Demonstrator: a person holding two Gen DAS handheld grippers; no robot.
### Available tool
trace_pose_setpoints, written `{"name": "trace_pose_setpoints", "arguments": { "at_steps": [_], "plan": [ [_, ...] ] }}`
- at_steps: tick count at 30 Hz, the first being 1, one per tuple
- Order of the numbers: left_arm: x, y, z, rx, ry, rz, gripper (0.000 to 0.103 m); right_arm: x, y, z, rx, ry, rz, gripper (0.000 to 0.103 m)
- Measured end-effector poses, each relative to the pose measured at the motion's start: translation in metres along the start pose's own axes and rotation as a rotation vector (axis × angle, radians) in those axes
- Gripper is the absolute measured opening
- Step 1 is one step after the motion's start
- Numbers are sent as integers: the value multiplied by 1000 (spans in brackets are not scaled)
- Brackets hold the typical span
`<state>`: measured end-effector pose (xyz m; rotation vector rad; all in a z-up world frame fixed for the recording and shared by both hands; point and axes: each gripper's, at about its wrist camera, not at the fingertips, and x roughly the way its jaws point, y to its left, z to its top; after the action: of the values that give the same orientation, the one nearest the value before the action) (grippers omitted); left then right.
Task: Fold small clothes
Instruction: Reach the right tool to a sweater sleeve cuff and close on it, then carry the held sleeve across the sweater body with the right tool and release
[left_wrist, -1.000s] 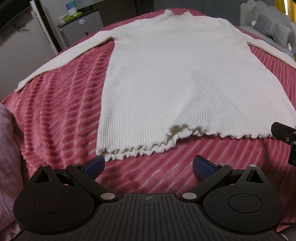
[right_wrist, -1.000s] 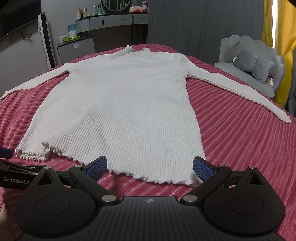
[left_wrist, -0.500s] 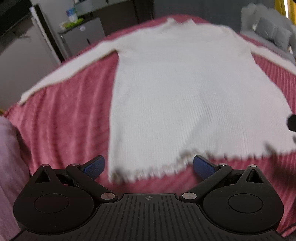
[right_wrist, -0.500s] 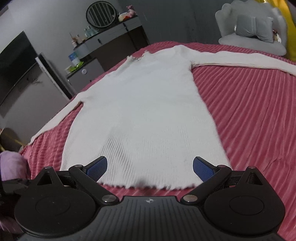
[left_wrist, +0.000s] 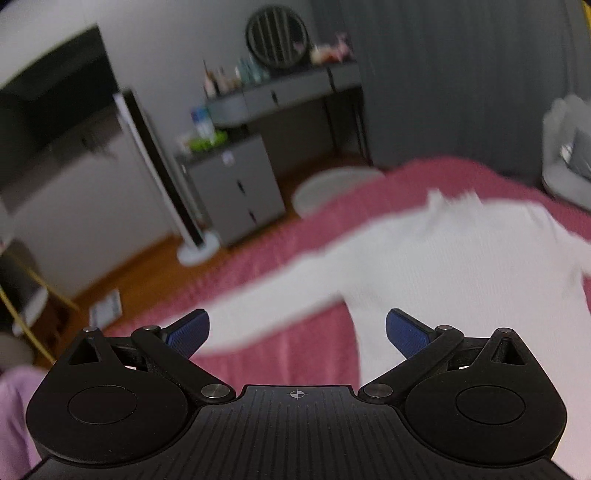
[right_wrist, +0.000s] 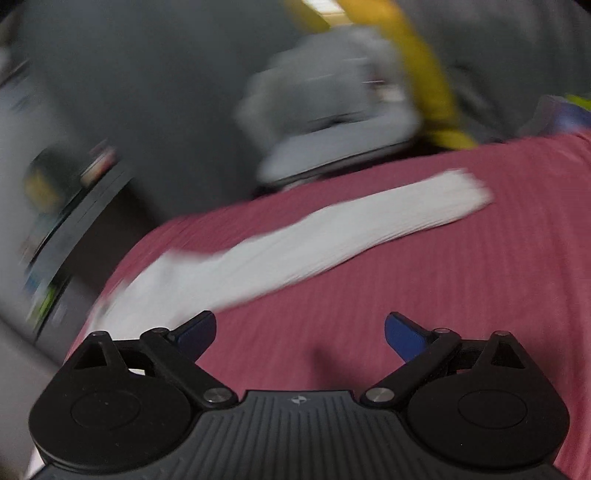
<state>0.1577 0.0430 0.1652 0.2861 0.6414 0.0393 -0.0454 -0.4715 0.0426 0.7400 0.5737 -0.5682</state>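
Observation:
A white ribbed long-sleeved top (left_wrist: 461, 266) lies flat on a pink ribbed bedspread (left_wrist: 280, 354). In the left wrist view my left gripper (left_wrist: 297, 328) is open and empty, above the top's left sleeve (left_wrist: 258, 314) near the armpit. In the right wrist view my right gripper (right_wrist: 299, 328) is open and empty over bare bedspread (right_wrist: 406, 288); the right sleeve (right_wrist: 295, 247) runs across ahead of it, cuff to the right. Both views are blurred by motion.
Beyond the bed's left side stand a grey drawer cabinet (left_wrist: 236, 188), a dark dressing table (left_wrist: 288, 96) with bottles, and a white standing fan (left_wrist: 199, 251). A grey shell-shaped chair (right_wrist: 332, 114) and a yellow curtain (right_wrist: 424, 81) are beyond the right side.
Both grippers have left the hem and moved up the bed, the left swinging toward the left sleeve, the right toward the right sleeve. Both stay open.

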Motion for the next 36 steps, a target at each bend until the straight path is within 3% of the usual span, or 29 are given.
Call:
{"name": "trace_pose_setpoints", "arguments": {
  "at_steps": [1, 4, 7, 11, 13, 15, 18, 23, 28, 31, 36],
  "plan": [
    [3, 1, 9, 9, -14, 4, 103, 9, -16, 10, 56, -8, -36, 76],
    [18, -7, 30, 104, -22, -3, 103, 37, -58, 33, 250, -1, -95, 55],
    [30, -14, 31, 171, -4, -62, 103, 58, -88, 46, 424, -18, -103, 53],
    [51, -11, 19, 147, 85, -175, 103, 81, -101, 55, 494, -55, -120, 45],
    [59, -7, 15, 127, 115, -182, 103, 92, -104, 61, 525, -71, -124, 30],
    [67, -6, 9, 115, 93, -180, 103, 103, -109, 67, 535, -72, -139, 15],
    [75, -11, 2, 126, 67, -145, 103, 110, -104, 75, 455, -56, -181, 8],
    [77, -10, -7, 44, 88, -180, 103, 96, -75, 84, 266, -117, -198, 7],
    [75, -11, -19, 58, 114, -177, 103, 79, -36, 82, 45, -152, -213, 7],
    [78, -6, -20, 26, 124, -165, 103, 64, 8, 73, -118, -179, -159, 7],
    [79, 0, -22, -15, 106, -157, 103, 44, 106, 30, -462, -212, 20, 7]
  ]
}}
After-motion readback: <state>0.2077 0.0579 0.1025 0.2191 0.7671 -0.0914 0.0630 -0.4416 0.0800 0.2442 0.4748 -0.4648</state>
